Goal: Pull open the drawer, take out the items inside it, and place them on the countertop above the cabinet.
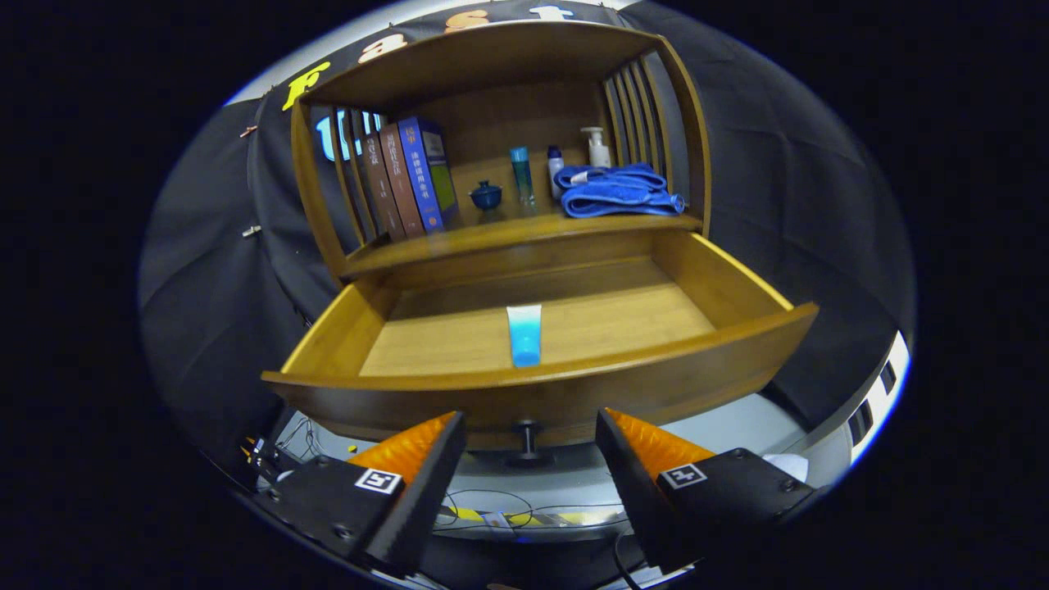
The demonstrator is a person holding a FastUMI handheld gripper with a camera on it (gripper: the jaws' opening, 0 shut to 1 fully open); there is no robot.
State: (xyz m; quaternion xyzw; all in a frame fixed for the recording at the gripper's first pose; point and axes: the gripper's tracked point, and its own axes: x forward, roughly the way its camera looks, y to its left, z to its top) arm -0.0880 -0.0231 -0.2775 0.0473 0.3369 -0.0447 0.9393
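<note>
The wooden drawer (705,279) stands pulled out of the cabinet, its front panel just ahead of my fingers. A blue tube (524,334) with a pale flat end lies on the drawer floor, close behind the front panel and in line with the gap between my fingers. The drawer's small dark knob (527,435) sits between my fingertips, untouched. My gripper (530,426) is open with nothing held, below the drawer front. The countertop (492,233) runs above the drawer.
On the countertop stand three books (406,176) at the left, a small blue lidded pot (486,195), a teal bottle (521,174), two white bottles (597,147) and a folded blue towel (619,192) at the right. Cables (524,516) lie on the floor below.
</note>
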